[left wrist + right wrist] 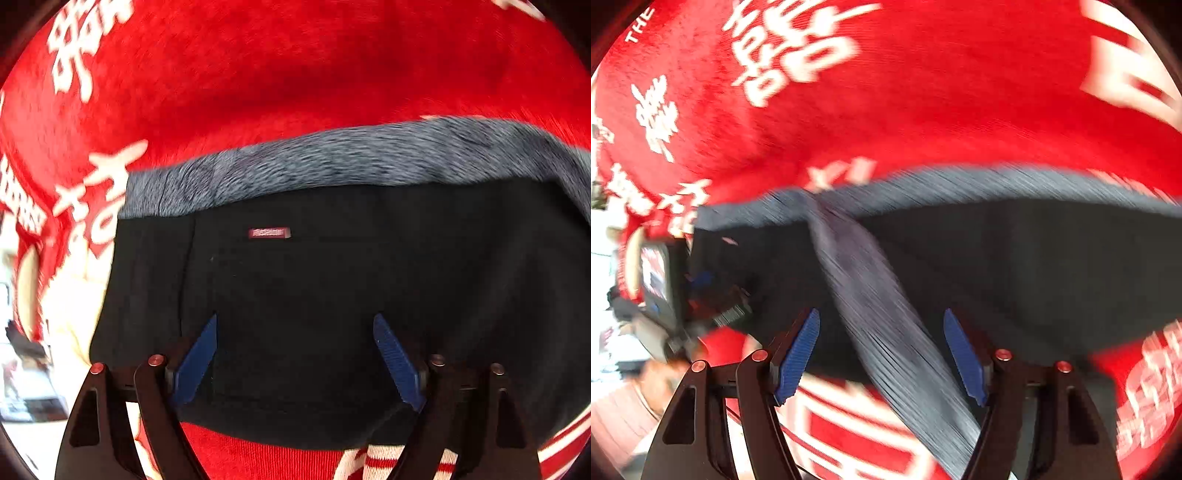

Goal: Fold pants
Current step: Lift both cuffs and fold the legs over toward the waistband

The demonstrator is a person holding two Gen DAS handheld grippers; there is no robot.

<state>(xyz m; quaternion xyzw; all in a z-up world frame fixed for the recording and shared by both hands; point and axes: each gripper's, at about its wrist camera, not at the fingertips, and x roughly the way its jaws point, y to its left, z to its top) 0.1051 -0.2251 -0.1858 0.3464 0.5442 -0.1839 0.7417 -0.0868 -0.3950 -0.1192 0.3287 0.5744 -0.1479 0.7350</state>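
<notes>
The left claw hangs released over the black pants, their small red label unreadable. The right claw, also released, straddles a grey strip. Around the pants' edges, the red blanket spreads bare, white-lettered; "THE" reads.

Likely home: plush red blanket with white lettering (room at left edge blurred).

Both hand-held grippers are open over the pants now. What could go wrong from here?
1. The right hand-held gripper straddles a grey lining strip flipped across the black pants; closing may pinch only that strip.
2. The left hand-held gripper hovers mid-panel, so it may bunch the fabric.
3. The soft red blanket could get caught too.
</notes>
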